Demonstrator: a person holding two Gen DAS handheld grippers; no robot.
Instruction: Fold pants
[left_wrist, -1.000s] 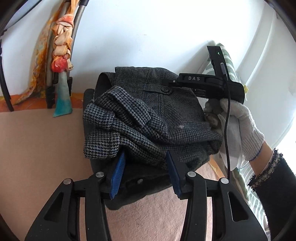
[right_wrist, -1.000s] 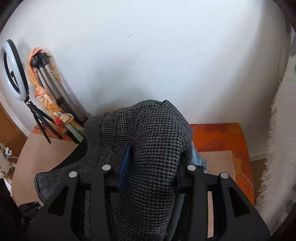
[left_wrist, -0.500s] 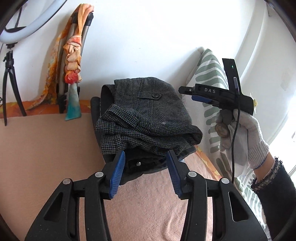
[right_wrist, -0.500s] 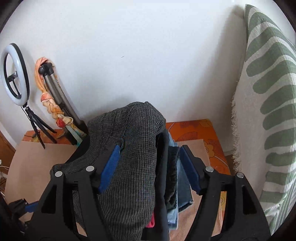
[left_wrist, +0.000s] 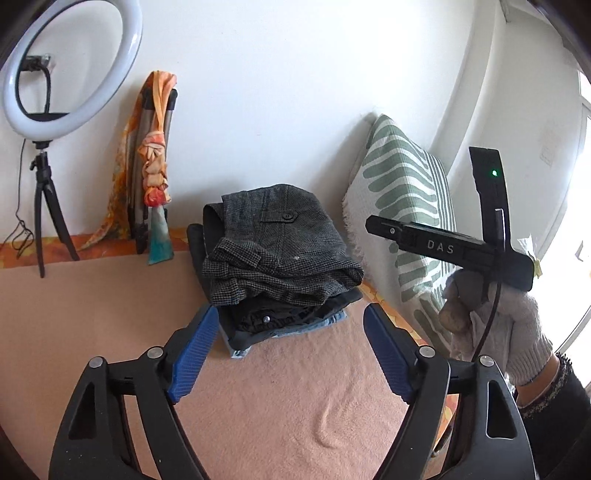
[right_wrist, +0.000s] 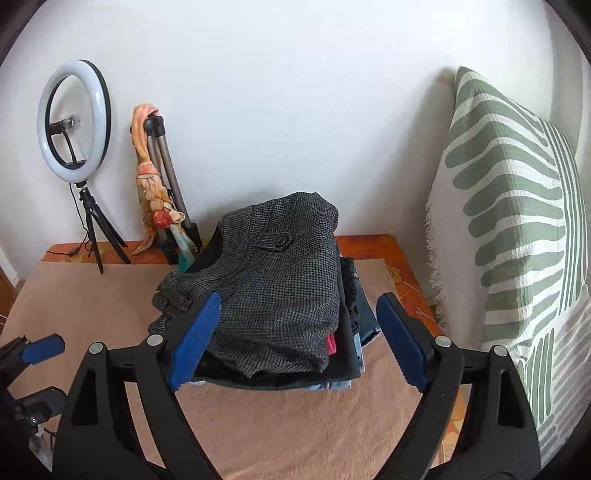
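Folded grey houndstooth pants lie on top of a stack of folded clothes, with black pants and jeans under them. The stack rests on the pink blanket near the wall. The pants also show in the right wrist view. My left gripper is open and empty, just in front of the stack. My right gripper is open and empty, its jaws straddling the near end of the stack without touching it. It shows side-on in the left wrist view, held by a gloved hand.
A green-striped pillow leans at the right. A ring light on a tripod and a second tripod with an orange scarf stand at the back left by the white wall. An orange floral sheet edges the blanket.
Both grippers let go of the grey pants, opened wide and drew back from the stack. The pants now rest flat on top of the pile.
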